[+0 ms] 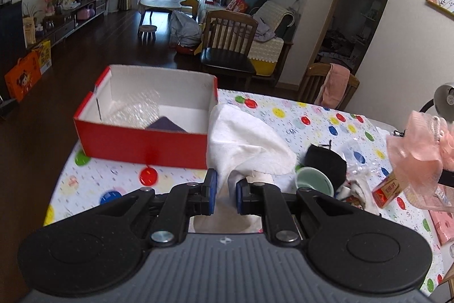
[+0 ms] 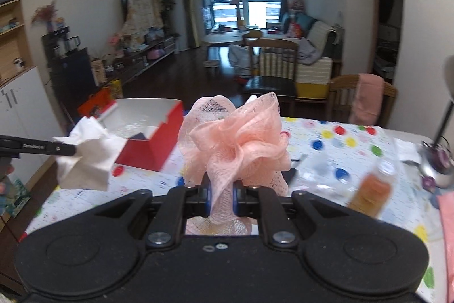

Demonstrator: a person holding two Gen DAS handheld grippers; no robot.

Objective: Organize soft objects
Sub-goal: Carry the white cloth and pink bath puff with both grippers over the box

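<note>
Right now my left gripper (image 1: 226, 186) is clamped on a white cloth (image 1: 244, 141), which billows toward twelve o'clock, just beside the red box (image 1: 142, 144) at ten o'clock on the dotted tablecloth (image 1: 312, 118). My right gripper (image 2: 222, 196) pinches a pink mesh bath pouf (image 2: 235, 138) rising at twelve o'clock, the box (image 2: 159, 144) at ten.
</note>
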